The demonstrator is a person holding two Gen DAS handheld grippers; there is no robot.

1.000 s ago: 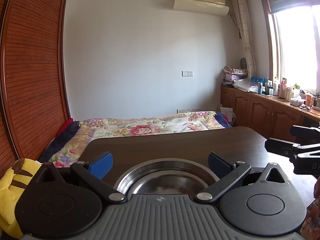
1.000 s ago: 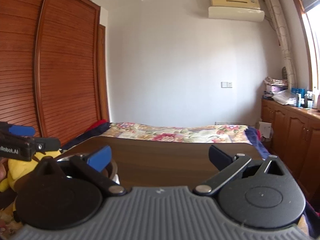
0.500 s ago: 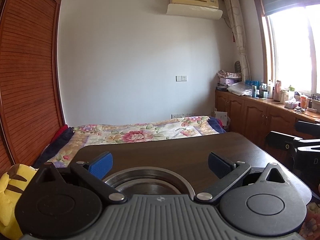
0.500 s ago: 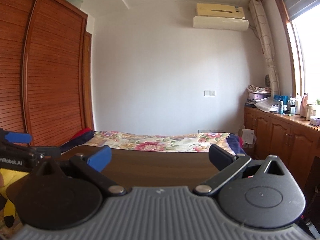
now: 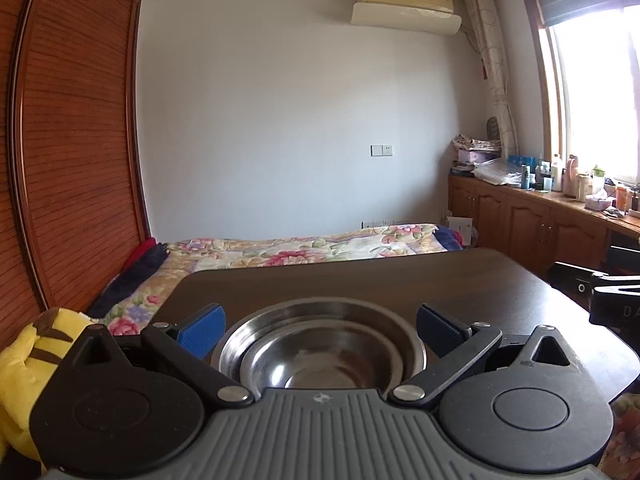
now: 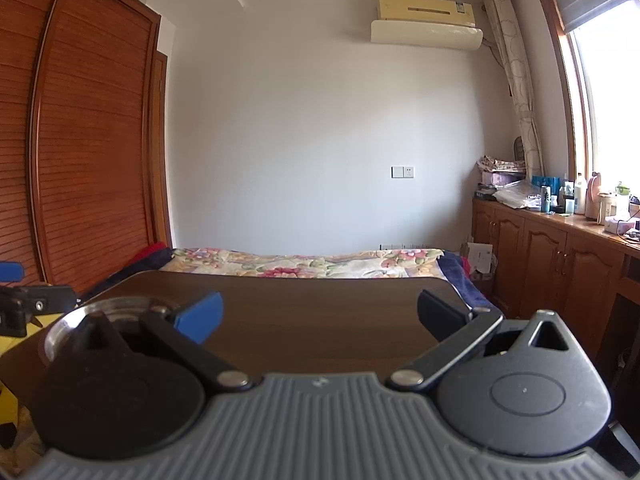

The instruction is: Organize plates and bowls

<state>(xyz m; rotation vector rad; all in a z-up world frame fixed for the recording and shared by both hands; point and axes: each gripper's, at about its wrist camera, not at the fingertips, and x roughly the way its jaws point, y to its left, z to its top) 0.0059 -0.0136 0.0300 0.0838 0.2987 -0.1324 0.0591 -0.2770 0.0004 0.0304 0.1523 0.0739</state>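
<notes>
- Since a second ago both wrist views have lifted and then tipped down again: in the left view the steel bowls now show more of their inside, and the right view has swung so the rim of the dishes comes into sight at its near left.
- The left gripper is spread wide, its blue pad and dark pad to either side of the bowls without touching them. It holds nothing.
- The bowls sit nested, a smaller one inside a wider one, near the left end of the dark table. Nesting suggests the stacking is largely done, and the gripper hangs behind them, probably to check or re-grasp.
- The right gripper is also wide and empty, over bare table right of the bowls, likely kept clear of the other hand's work.
- Writing: on the right gripper's body at the far right edge of the left view, white letters "DA" can be read, the rest cut off. The label on the air conditioner is too small to read.
- A yellow plush toy lies off the table's left edge, on the flowered bedspread.
</notes>
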